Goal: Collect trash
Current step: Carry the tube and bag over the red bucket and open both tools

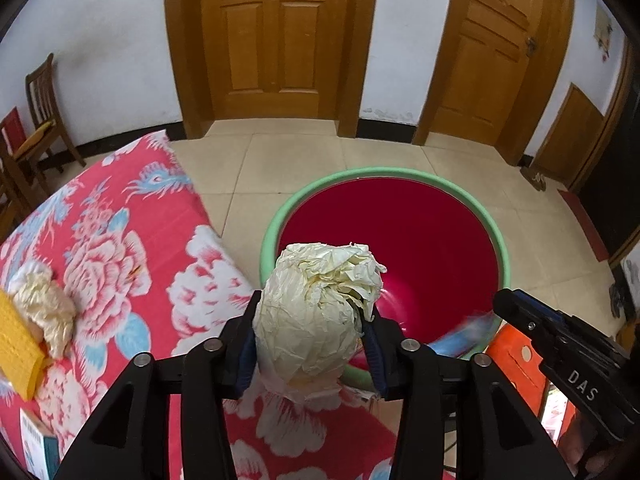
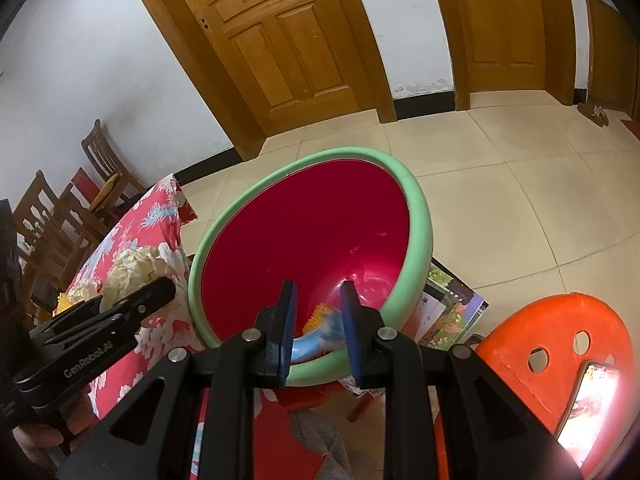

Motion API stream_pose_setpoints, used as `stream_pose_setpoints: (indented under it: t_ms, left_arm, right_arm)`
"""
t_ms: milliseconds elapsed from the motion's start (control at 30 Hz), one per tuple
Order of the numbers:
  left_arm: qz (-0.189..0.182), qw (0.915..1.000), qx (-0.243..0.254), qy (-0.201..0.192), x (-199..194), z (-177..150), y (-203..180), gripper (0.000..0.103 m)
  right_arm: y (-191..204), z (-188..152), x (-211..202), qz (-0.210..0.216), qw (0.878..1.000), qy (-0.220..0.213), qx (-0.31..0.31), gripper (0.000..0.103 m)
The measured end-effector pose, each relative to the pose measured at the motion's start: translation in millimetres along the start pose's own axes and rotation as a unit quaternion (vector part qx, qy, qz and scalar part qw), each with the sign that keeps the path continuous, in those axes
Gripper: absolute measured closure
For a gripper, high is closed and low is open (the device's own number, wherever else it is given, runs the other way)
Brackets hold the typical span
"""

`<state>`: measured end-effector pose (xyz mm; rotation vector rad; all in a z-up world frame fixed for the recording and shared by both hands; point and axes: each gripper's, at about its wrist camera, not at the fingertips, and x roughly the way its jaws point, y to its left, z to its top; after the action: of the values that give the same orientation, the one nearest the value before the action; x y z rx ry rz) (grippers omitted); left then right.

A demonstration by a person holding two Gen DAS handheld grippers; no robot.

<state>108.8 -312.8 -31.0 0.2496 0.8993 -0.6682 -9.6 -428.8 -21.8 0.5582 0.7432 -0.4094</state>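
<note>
Crumpled cream-coloured paper, balled into a large wad (image 1: 318, 316), sits clamped between the blue-padded fingers of the left claw (image 1: 312, 340) in the lower centre of the left wrist view. The wad is held over the near rim of a round plastic basin, red inside with a pale green rim (image 1: 280, 216), which fills the middle of that frame. Left of the basin lies a table covered by a red cloth printed with white and pink flowers (image 1: 120, 240); a second crumpled paper wad (image 1: 48, 308) rests on it at the left edge, touching a yellow sponge-like block (image 1: 16, 344).

In the right wrist view the right claw (image 2: 318, 332) hangs over the basin's near rim at lower centre, its blue pads (image 2: 286, 332) apart and gripping nothing. Between and beyond them, inside the basin, lies a blurred light-blue wrapper (image 2: 316, 340) beside something yellow. An orange plastic stool (image 2: 540, 328) with round holes stands at lower right, a lit phone (image 2: 584, 408) lying on its seat. Wooden doors (image 2: 280, 40) and cream floor tiles (image 2: 500, 200) fill the upper frame.
</note>
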Motion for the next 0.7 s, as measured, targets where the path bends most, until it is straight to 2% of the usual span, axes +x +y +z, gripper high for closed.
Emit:
stream_pose_setpoints:
  t_ms: [133, 167, 567, 700]
  left_arm:
    - [-0.004, 1.0000, 0.007, 0.000, 4.4, 1.5, -4.1, 0.038]
    - [-0.004, 1.0000, 0.008, 0.000, 5.1, 1.6, -4.5, 0.037]
    - [-0.001, 0.9999, -0.013, -0.004, -9.1, -3.0, 8.7, 0.037]
    - [0.005, 0.9997, -0.023, -0.008, -23.7, -8.5, 18.6, 0.037]
  right_arm:
    - [-2.8, 2.3, 1.1, -0.001, 1.000, -0.002, 0.005, 0.077]
    - [-3.6, 2.6, 0.7, -0.002, 1.000, -0.003, 0.007, 0.076]
    - [3.5, 2.4, -8.9, 0.003, 1.000, -0.010, 0.006, 0.066]
    - [14.0, -0.7, -17.8, 0.014, 1.000, -0.016, 0.000, 0.058]
